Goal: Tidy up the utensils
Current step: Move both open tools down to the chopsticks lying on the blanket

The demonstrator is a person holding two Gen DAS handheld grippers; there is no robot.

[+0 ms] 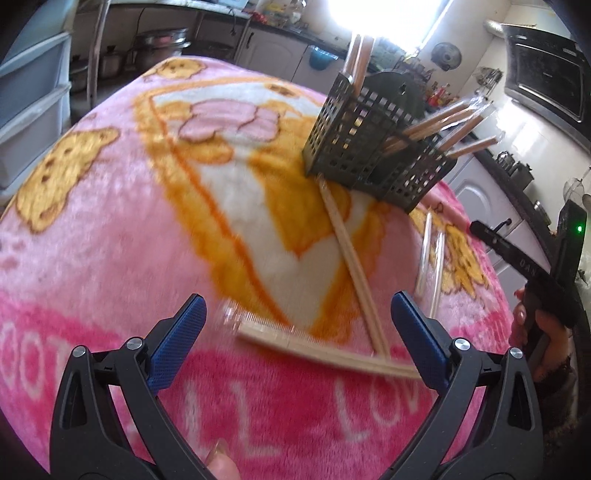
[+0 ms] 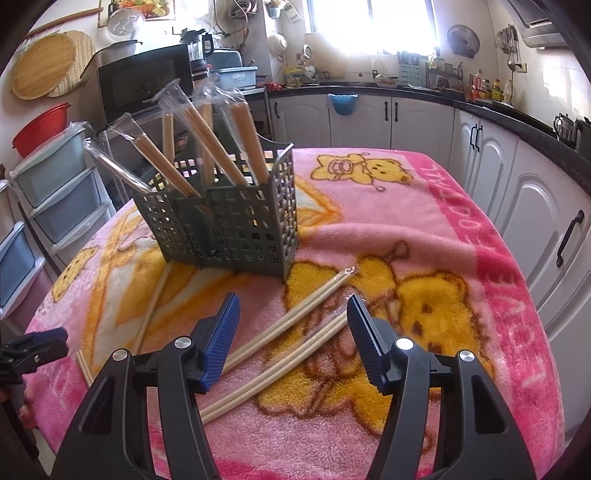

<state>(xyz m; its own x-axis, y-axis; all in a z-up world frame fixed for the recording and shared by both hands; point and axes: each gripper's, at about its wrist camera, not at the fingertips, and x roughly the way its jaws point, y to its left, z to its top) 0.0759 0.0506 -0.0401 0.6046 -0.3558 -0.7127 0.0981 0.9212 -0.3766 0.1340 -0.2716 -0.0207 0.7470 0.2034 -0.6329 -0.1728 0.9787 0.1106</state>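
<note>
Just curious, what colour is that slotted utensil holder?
Dark grey-green utensil holder, clearest in the right wrist view.

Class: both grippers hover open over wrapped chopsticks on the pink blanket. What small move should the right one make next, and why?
Probably lower the right gripper and close on the chopstick pair lying between its open fingers, since several pairs already stand in the green caddy just beyond.

You are working in a home kitchen. In the right wrist view, white cabinets [image 2: 424,118] under a dark countertop [image 2: 406,90] run across the upper middle and down the right edge. A black microwave [image 2: 144,79] stands at upper left, with round woven mats [image 2: 44,70] hung on the wall beside it. A bright window [image 2: 369,22] sits at top centre, bottles [image 2: 487,88] lined up at upper right.
</note>
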